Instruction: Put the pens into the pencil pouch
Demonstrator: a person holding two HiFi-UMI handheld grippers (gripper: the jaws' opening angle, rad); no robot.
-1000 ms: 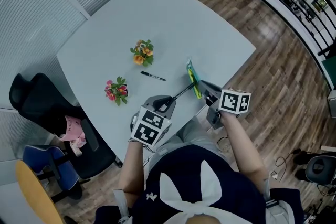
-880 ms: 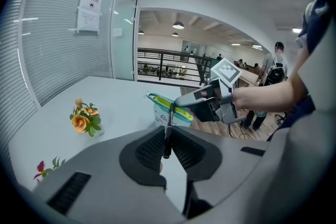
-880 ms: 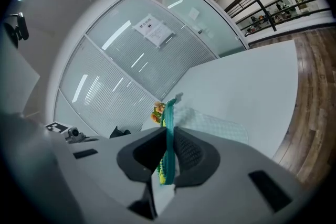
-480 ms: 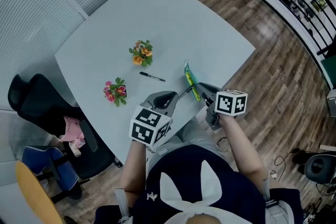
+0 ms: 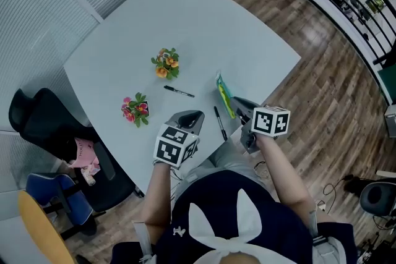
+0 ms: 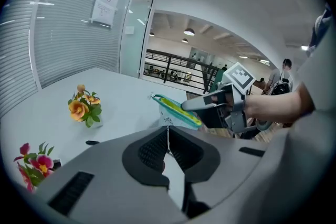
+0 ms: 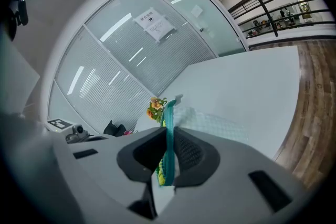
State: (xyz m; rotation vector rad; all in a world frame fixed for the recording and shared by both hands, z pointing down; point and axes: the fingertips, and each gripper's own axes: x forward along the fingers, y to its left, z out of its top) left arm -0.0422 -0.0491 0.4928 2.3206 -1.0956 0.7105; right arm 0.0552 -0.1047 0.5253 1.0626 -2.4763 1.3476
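Note:
The teal and yellow-green pencil pouch (image 5: 224,93) stands on edge near the table's front right, and my right gripper (image 5: 239,106) is shut on its near end; the teal rim (image 7: 169,128) runs between those jaws. One black pen (image 5: 219,123) lies loose on the table between the two grippers, beside the pouch. A second black pen (image 5: 179,91) lies further in, toward the flowers. My left gripper (image 5: 190,120) is shut with nothing in it, a little left of the loose pen. From the left gripper view I see the pouch (image 6: 176,111) ahead.
Two small flower bunches sit on the grey table (image 5: 185,28): orange ones (image 5: 166,63) and pink ones (image 5: 136,108). The table's front edge runs just under both grippers. A black chair (image 5: 43,123) stands at the left; wooden floor lies to the right.
The pen that my left gripper held pointing at the pouch has left the jaws and now lies on the table. The left gripper has drawn back toward me, shut and empty.

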